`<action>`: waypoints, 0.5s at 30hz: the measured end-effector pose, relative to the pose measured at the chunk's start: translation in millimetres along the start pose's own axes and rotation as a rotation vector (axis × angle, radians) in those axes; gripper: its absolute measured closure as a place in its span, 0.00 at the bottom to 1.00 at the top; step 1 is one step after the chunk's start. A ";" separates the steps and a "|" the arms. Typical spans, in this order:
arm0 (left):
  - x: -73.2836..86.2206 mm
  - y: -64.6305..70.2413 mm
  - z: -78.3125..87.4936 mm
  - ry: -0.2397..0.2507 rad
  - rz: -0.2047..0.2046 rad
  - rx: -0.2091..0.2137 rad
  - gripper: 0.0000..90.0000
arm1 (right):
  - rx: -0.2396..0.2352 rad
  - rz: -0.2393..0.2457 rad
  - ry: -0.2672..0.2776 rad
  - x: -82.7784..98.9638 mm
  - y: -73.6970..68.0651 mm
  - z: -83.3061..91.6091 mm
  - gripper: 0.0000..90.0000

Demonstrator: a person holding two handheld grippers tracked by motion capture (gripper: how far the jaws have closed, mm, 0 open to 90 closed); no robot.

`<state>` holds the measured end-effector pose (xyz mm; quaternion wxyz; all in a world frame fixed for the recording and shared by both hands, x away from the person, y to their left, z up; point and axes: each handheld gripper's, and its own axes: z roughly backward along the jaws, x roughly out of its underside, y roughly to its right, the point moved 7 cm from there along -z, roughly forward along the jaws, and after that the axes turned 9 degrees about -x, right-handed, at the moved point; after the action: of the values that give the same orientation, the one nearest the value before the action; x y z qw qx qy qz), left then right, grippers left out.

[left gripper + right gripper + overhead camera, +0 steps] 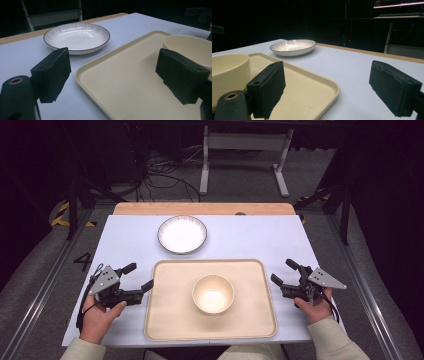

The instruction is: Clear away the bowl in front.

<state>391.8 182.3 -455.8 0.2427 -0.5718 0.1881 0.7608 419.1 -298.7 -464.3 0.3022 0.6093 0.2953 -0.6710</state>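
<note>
I am seated at a table covered with a pale blue-white mat [125,240], holding a two-jaw gripper in each hand. My left gripper [138,277] rests just beside the left edge of a large cream-coloured rectangular plastic tray [165,320], and my right gripper [284,272] sits just beside the tray's right edge. Both sets of black padded jaws stand wide apart and hold nothing.

In the middle of the tray stands a cream-coloured round bowl [213,293], upright and, as far as I can see, empty. Beyond the tray, toward the far side of the table and slightly left of centre, lies a shallow white ceramic plate with a thin dark rim and fine ribbed lines [182,234]. It is apart from the tray, not touching it.

From the left gripper view, the tray's near corner [105,75] lies between my jaws, with the bowl [190,47] to the right and the plate [77,37] farther off. From the right gripper view, one jaw hangs over the tray [312,82] and the other over the bare mat.

I judge the work has barely begun: nothing is gripped or lifted. With a gripper at each side of the tray, taking hold of its two edges looks like the likely next step, and all of that is left to do.
</note>
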 end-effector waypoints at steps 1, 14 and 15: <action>2.2 -2.0 0.5 0.006 0.004 -0.006 0.15 | 0.000 0.000 0.000 0.0 0.0 0.0 0.15; 16.1 -9.3 1.0 0.046 0.036 -0.004 0.12 | 0.000 0.003 0.003 -0.1 -0.4 0.2 0.15; 16.9 -9.9 1.1 0.051 0.033 -0.006 0.12 | 0.000 0.004 0.003 -0.1 -0.4 0.2 0.15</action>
<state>392.9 193.5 -471.9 0.2238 -0.5886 0.2014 0.7503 418.6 -298.5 -464.2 0.3030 0.6109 0.2947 -0.6694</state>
